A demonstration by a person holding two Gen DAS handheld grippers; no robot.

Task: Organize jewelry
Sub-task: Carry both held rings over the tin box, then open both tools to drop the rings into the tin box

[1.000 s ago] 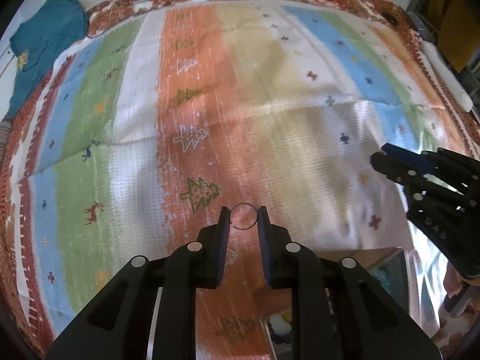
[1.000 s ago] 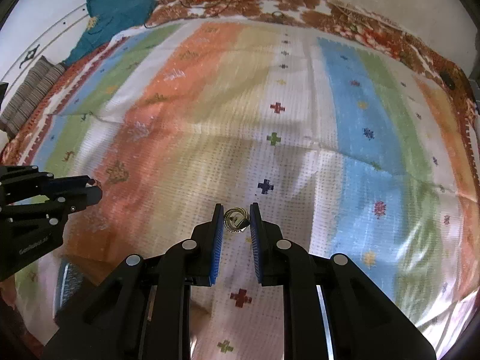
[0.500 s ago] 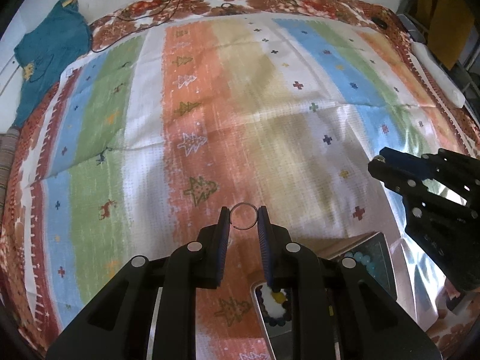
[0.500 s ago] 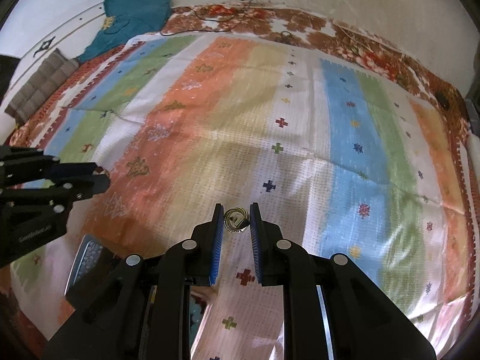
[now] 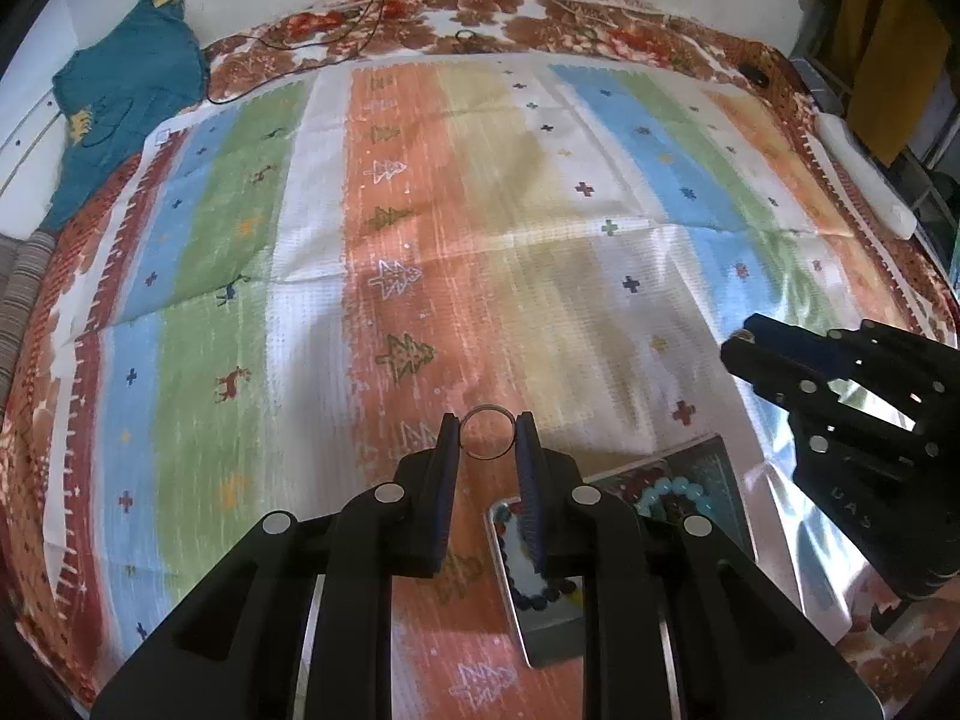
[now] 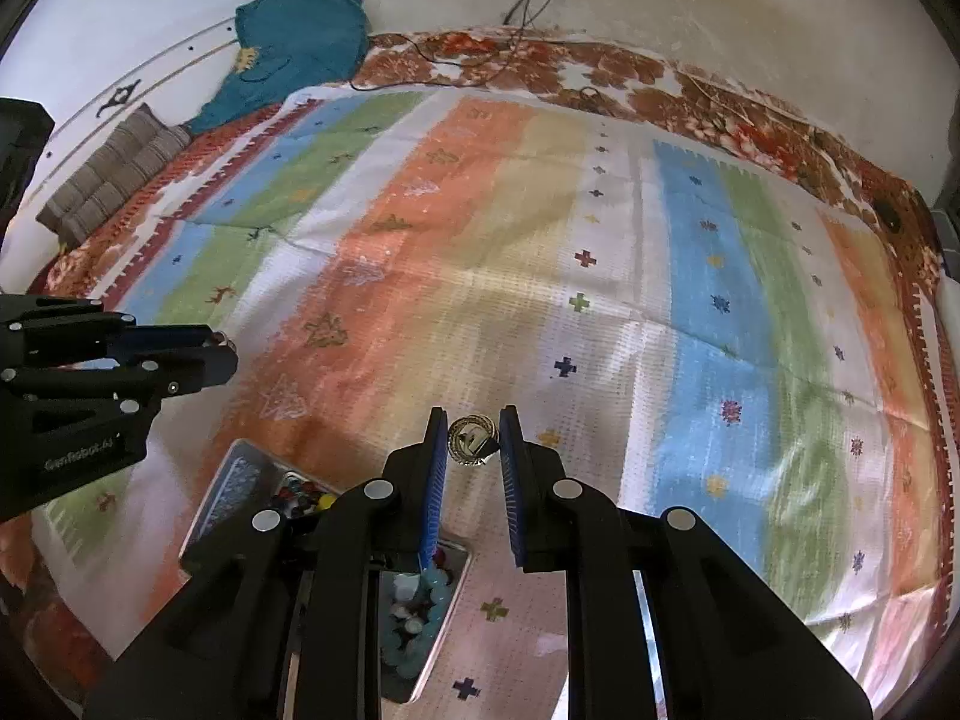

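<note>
A striped cloth point(image 5: 540, 252) lies spread over a patterned bedcover point(image 6: 600, 69), whose border shows beyond the cloth's far edge and both side edges. Near the cloth's near edge sits an open box point(image 5: 714, 468) with a lid point(image 5: 540, 618); beads point(image 5: 666, 489) lie in the box. At the far left corner a garment point(image 5: 126, 96) lies off the cloth against the wall point(image 6: 720, 12), with a folded blanket point(image 6: 114, 171) in front of it. A cable point(image 5: 360, 30) runs down the wall onto the bedcover's far edge.
</note>
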